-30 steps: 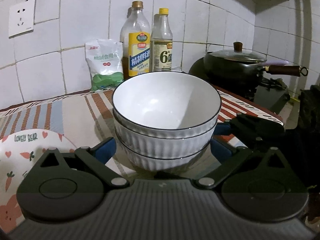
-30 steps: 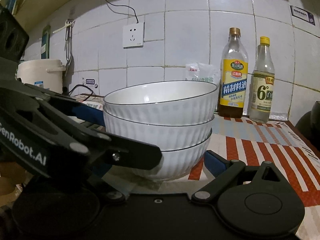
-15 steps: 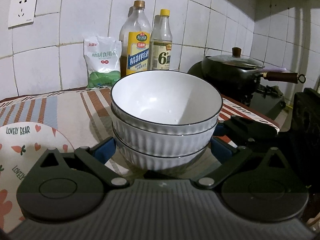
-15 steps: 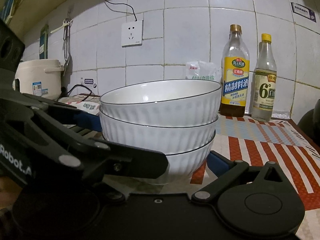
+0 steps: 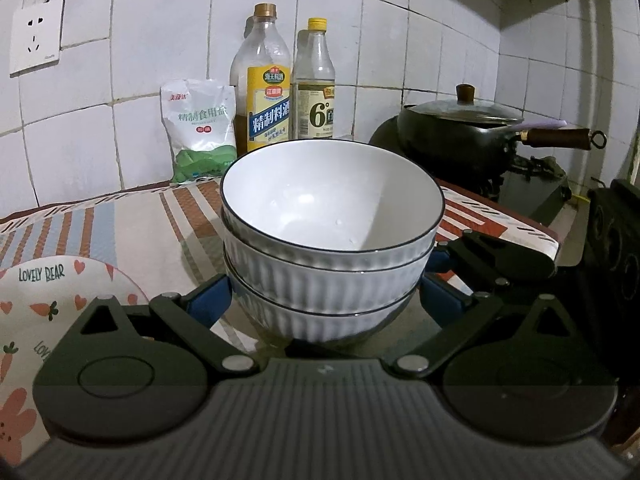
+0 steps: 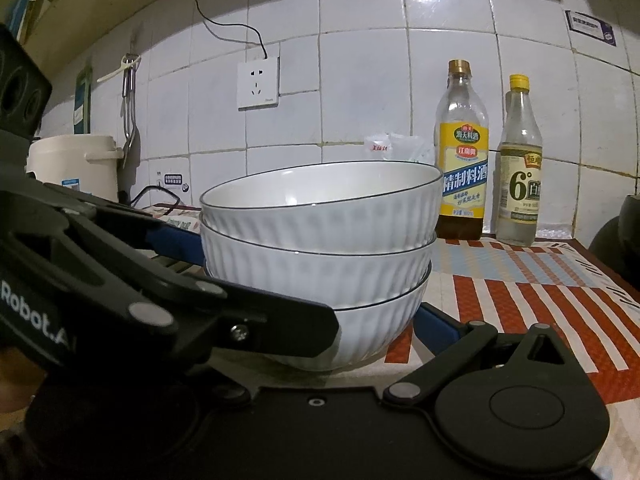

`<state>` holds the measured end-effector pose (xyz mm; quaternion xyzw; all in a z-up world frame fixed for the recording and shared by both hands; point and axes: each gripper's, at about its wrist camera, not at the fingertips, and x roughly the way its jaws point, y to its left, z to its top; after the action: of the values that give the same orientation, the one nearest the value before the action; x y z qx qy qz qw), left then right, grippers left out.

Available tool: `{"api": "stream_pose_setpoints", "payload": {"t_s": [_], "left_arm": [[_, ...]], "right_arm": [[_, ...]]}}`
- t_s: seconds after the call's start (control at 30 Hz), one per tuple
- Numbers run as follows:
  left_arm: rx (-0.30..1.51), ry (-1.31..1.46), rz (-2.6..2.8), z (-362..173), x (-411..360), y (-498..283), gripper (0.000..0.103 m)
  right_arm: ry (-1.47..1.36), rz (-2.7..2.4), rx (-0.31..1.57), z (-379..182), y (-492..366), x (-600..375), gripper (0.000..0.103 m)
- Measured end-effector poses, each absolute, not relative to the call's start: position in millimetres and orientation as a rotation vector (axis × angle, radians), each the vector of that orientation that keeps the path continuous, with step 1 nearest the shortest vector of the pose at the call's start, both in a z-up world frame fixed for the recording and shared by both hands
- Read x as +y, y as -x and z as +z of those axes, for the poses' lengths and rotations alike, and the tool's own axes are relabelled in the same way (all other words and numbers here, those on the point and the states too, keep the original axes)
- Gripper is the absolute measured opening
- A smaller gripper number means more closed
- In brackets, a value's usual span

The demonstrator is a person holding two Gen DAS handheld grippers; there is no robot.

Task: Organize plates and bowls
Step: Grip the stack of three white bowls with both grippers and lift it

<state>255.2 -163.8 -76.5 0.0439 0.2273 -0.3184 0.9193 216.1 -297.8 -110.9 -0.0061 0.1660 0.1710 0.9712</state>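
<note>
Left wrist: striped tablecloth (image 5: 132,224) below white-tiled wall (image 5: 160,40).

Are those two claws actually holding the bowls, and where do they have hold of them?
Both seem to: the left gripper and the right gripper each straddle the stack of bowls low down, around the bottom bowl's sides. Whether the fingers actually press it cannot be told.

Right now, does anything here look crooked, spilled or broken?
Nothing serious. The three stacked bowls sit slightly offset rather than square, with both grippers around the bottom one. A few water drops cling inside the top bowl.
</note>
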Motion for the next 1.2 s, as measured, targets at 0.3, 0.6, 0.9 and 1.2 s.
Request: {"api": "stream_pose_setpoints", "payload": {"t_s": [0.3, 0.6, 0.9, 1.2], "left_arm": [[0.458, -0.094, -0.663, -72, -161, -248, 0.101], [0.435, -0.101, -0.66, -60, -154, -232, 0.101], [0.402, -0.096, -0.634, -38, -131, -207, 0.101], [0.402, -0.086, -0.543, -17, -86, -183, 0.101]], "right_arm": [[0.032, 0.341, 0.314, -109, -207, -296, 0.103], [0.066, 0.345, 0.294, -94, -195, -287, 0.103], [0.111, 0.373, 0.274, -68, -178, -263, 0.103], [0.116, 0.466, 0.271, -48, -174, -217, 0.103]]}}
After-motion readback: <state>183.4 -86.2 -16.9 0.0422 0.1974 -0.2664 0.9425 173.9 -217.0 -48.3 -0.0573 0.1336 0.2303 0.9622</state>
